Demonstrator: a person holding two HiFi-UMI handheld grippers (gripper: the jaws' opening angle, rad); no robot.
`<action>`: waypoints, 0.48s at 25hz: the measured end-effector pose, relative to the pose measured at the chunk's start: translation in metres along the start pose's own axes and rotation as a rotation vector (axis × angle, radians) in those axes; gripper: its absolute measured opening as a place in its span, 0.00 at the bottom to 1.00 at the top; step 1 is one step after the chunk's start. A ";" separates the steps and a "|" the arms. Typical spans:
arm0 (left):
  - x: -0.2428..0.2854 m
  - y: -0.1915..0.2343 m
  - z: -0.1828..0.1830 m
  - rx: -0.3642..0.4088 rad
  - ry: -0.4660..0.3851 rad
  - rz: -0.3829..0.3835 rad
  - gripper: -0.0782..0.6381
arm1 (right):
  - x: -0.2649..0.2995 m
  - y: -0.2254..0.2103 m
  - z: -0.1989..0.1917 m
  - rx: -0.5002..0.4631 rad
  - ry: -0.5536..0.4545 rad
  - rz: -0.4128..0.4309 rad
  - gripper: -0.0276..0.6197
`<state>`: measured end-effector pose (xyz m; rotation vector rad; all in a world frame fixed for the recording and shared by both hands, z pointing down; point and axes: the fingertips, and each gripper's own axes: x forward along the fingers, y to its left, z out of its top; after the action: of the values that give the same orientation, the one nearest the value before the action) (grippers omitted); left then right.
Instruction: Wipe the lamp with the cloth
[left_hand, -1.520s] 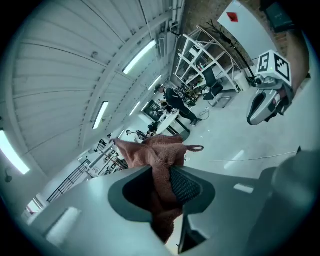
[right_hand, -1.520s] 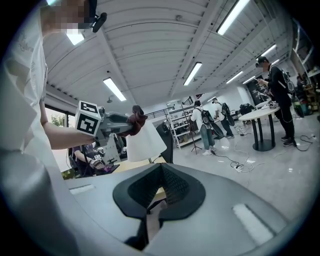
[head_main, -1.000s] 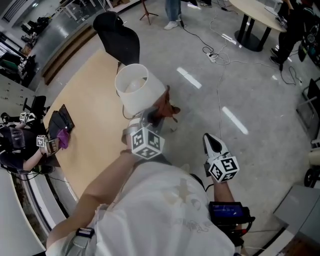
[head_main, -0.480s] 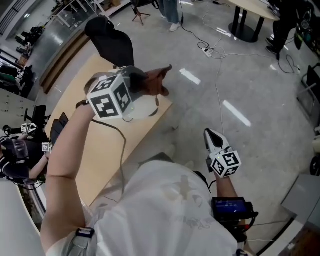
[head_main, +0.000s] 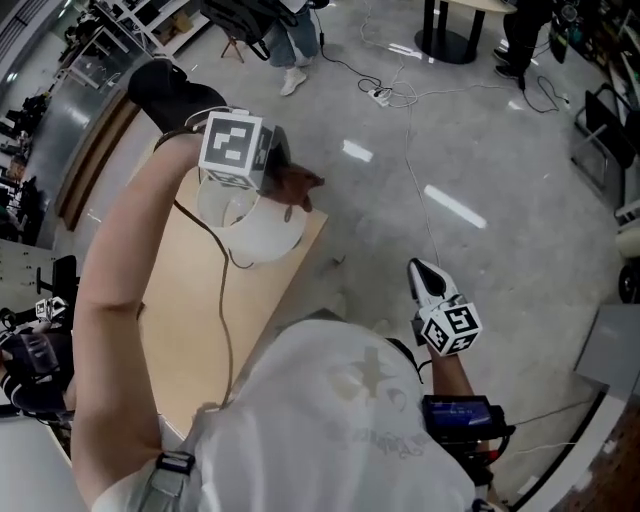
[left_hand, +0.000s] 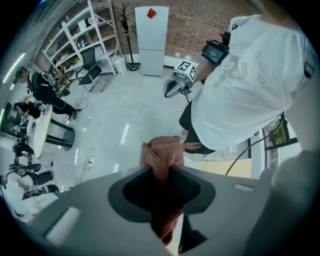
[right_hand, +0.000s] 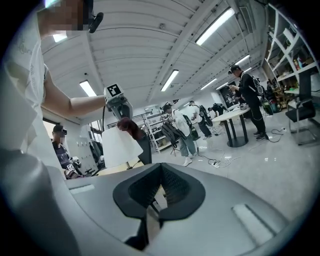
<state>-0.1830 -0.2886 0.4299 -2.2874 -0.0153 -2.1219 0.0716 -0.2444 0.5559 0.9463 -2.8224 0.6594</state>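
Over the lamp (head_main: 252, 228), the left gripper (head_main: 280, 178) clamps the bunched cloth (head_main: 298, 186), seemingly starting the wipe. Next, it likely needs firm contact down the shade. Right of the lamp, the right gripper (head_main: 425, 280) hangs closed and empty.

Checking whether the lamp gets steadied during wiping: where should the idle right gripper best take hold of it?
Probably the thin stem just under the shade, coming in level from the open-floor side. The shade flares too wide for the jaws, and the left gripper, shut on the cloth, occupies its top rim. The right gripper is empty.
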 end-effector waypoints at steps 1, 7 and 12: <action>0.008 0.006 0.004 0.012 -0.004 -0.011 0.26 | -0.001 -0.003 0.000 0.002 -0.002 -0.015 0.06; 0.052 0.045 0.011 0.085 0.017 -0.086 0.26 | 0.005 -0.013 0.018 0.015 -0.004 -0.084 0.06; 0.058 0.071 0.023 0.137 -0.074 -0.005 0.26 | -0.002 -0.021 0.015 0.026 0.011 -0.130 0.06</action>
<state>-0.1542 -0.3591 0.4856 -2.2872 -0.1618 -1.9709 0.0863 -0.2645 0.5499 1.1162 -2.7204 0.6847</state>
